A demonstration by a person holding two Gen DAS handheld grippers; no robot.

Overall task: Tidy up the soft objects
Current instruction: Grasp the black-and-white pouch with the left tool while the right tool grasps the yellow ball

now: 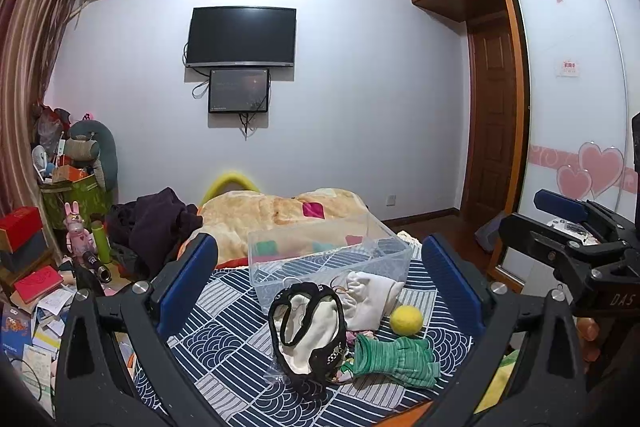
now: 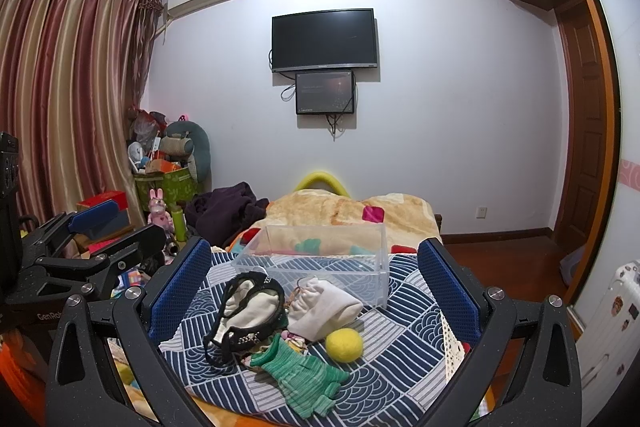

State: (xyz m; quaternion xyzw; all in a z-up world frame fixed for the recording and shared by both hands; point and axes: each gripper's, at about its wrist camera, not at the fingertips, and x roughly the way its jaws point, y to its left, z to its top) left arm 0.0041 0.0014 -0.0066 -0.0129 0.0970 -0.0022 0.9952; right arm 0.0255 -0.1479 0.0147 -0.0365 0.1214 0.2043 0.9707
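Note:
On a blue-and-white patterned cloth (image 1: 224,359) (image 2: 400,367) lie a black-and-cream cloth item (image 1: 308,331) (image 2: 248,315), a white drawstring pouch (image 1: 370,301) (image 2: 324,307), a yellow felt ball (image 1: 406,321) (image 2: 344,345) and green striped gloves (image 1: 394,361) (image 2: 304,379). Behind them stands an empty clear plastic box (image 1: 328,259) (image 2: 320,259). My left gripper (image 1: 320,279) is open and empty, held above the pile. My right gripper (image 2: 316,279) is open and empty, also above the pile. Each gripper shows at the edge of the other's view.
A beige blanket (image 1: 280,215) and dark clothes (image 1: 156,223) lie behind the box. Books, boxes and toys (image 1: 36,267) clutter the left. A wardrobe (image 1: 572,107) and door stand on the right. A television (image 1: 242,37) hangs on the far wall.

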